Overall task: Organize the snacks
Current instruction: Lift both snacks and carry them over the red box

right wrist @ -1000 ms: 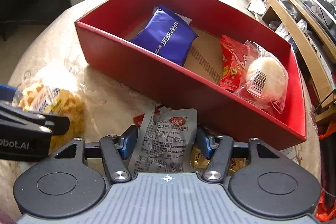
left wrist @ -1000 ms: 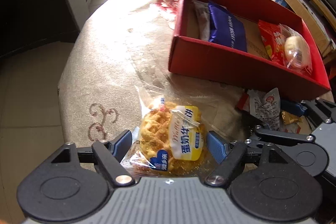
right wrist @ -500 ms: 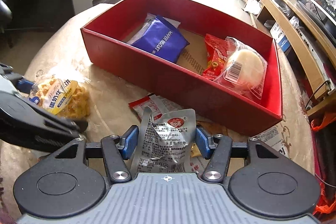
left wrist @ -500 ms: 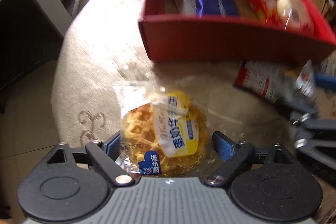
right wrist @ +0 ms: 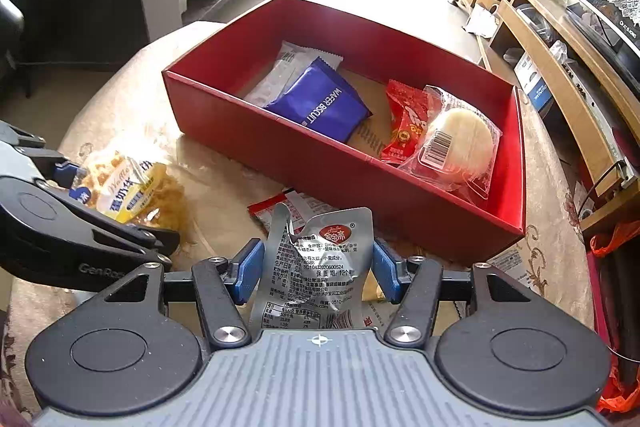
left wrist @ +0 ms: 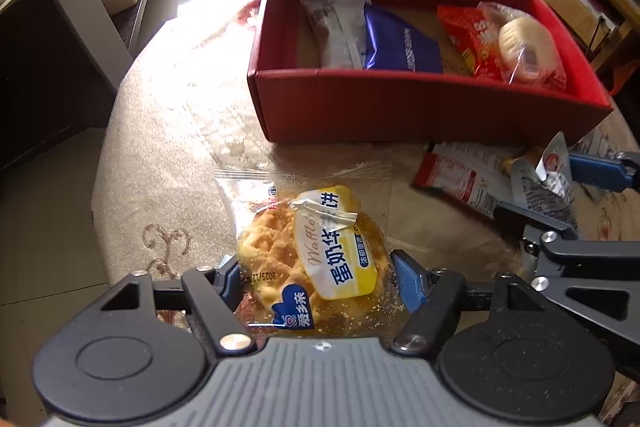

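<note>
Waffle pack (left wrist: 320, 259) between closing left claw (left wrist: 316, 277) pads – right claw (right wrist: 316, 267) grips silver pouch (right wrist: 316, 267) near red box (right wrist: 280, 143) edge

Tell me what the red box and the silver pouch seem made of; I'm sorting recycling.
Red box: likely cardboard, matte red outside, with a plain brown printed floor showing inside. Silver pouch: seemingly metallised foil-plastic film, shiny and sharply creased, with a crumpled top edge.

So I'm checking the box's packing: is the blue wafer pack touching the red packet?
Apart. The right wrist view shows bare cardboard floor between the blue wafer pack and the red packet.
</note>
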The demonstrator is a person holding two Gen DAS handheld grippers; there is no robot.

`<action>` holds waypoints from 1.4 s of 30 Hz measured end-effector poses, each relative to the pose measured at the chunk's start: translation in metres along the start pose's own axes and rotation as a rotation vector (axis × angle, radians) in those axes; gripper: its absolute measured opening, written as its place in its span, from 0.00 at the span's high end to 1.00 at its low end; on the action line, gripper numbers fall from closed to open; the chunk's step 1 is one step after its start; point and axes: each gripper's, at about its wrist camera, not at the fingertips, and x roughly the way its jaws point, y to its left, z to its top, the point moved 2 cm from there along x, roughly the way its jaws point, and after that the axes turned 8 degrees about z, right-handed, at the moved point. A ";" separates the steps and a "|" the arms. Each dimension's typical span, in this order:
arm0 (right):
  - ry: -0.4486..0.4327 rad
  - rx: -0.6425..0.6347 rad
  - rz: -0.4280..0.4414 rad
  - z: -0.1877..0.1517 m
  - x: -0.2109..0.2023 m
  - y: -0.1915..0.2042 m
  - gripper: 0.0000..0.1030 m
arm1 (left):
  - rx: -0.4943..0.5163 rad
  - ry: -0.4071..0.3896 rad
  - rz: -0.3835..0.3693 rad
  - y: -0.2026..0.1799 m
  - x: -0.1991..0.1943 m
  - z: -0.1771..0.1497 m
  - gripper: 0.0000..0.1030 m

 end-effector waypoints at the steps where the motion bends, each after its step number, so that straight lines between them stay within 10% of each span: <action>1: -0.001 0.003 0.000 0.000 0.000 -0.001 0.37 | -0.003 -0.004 -0.006 0.000 -0.001 0.001 0.34; 42: 0.054 0.061 -0.052 -0.016 0.005 -0.039 0.36 | 0.101 -0.049 0.009 -0.029 -0.009 -0.003 0.34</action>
